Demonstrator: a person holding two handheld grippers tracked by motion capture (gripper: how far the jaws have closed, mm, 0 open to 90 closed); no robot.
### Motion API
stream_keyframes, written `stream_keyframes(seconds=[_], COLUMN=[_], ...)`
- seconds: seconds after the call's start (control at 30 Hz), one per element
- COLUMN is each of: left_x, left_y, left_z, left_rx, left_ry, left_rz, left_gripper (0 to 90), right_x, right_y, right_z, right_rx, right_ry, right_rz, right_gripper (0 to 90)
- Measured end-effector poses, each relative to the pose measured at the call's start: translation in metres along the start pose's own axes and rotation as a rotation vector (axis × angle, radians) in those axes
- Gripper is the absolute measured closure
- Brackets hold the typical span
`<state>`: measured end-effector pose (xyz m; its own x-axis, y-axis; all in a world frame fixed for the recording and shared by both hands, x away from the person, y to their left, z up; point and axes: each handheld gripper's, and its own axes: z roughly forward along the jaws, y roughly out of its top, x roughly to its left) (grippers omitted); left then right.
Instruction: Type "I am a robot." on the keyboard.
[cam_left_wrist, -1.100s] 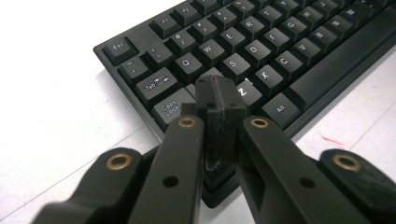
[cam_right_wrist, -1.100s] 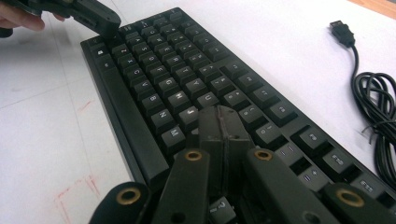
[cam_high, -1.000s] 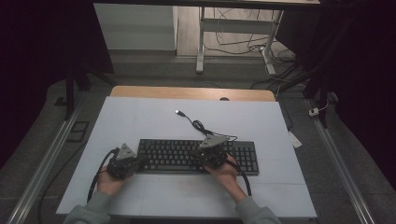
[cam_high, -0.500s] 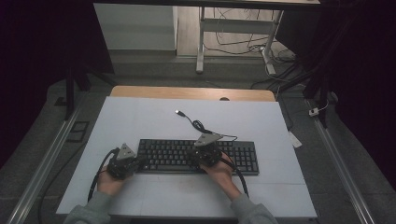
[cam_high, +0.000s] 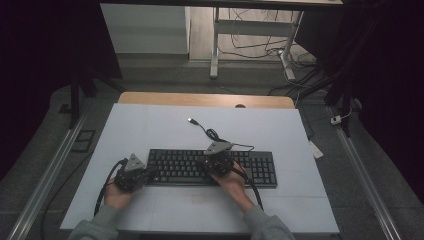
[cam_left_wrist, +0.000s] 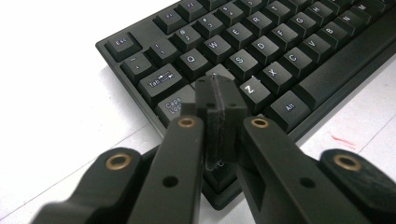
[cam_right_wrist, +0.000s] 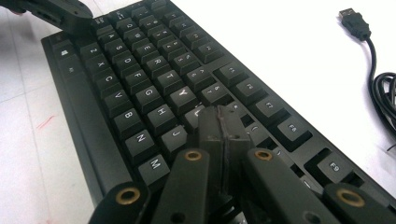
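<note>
White tabletop (cam_high: 150, 125) carries a black keyboard (cam_high: 212, 167) near its front edge, the left gripper (cam_left_wrist: 219, 100) with jaws pressed together over the keyboard's left end, the right gripper (cam_right_wrist: 223, 123) likewise closed over its middle keys.

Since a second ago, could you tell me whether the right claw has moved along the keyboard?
Yes: the right claw has slid slightly left along the keyboard, which stayed put.
</note>
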<state>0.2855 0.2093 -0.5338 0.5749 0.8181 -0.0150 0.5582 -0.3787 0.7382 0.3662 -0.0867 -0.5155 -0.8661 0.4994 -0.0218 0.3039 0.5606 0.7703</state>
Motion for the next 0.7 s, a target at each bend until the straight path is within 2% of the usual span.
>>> stream_keyframes(seconds=[0.57, 0.7], left_x=[0.0001, -0.0003], left_y=[-0.0003, -0.0007], left_z=[0.0002, 0.0016], left_rx=[0.0, 0.013], left_ry=[0.001, 0.005], left_rz=[-0.002, 0.004], left_gripper=[88.6, 88.6], right_x=[-0.0011, -0.0012], right_y=[0.0035, 0.0032], right_z=[0.007, 0.0081], right_rx=[0.01, 0.013], right_ry=[-0.019, -0.02], right_rz=[-0.005, -0.002], right_gripper=[89.4, 89.4])
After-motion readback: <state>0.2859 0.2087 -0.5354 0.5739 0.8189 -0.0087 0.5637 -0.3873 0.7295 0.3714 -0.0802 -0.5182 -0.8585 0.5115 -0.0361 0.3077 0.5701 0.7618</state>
